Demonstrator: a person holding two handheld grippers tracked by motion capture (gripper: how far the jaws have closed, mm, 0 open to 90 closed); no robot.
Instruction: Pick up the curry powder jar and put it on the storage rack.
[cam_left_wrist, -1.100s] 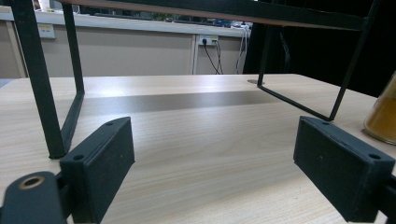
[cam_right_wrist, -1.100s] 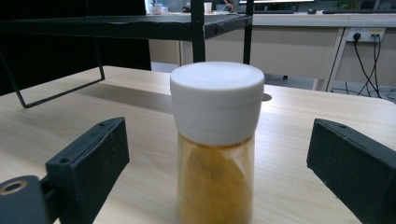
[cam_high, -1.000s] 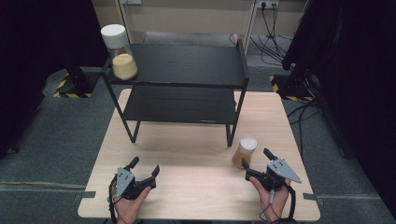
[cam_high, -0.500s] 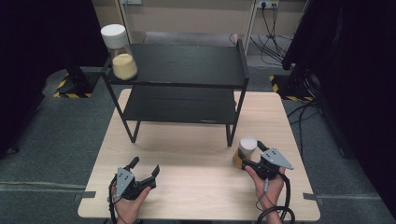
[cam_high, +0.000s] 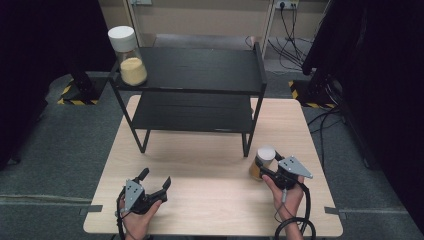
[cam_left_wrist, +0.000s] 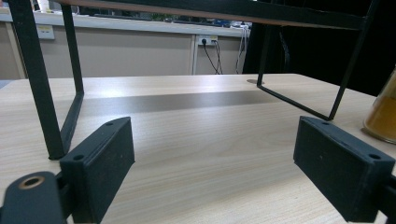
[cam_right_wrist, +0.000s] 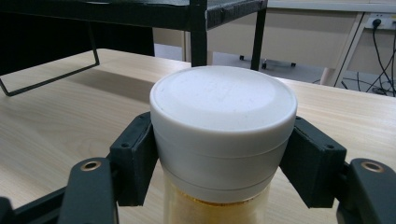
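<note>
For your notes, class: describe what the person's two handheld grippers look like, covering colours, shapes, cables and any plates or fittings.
Both the left gripper and the right gripper are black, each with two flat, blocky rectangular jaws with small screw holes. Each carries a grey three-cornered plate on top and trails a black cable. Brass-coloured ringed holes sit at the jaw arms. No sleeves are visible.

A light wooden desk (cam_high: 210, 200) stands on grey carpet (cam_high: 65, 145). Beyond its far edge runs a beige wall (cam_high: 200, 17) with sockets (cam_high: 284, 4) and trailing cables (cam_high: 290, 25); dark curtains (cam_high: 380, 75) flank both sides.
</note>
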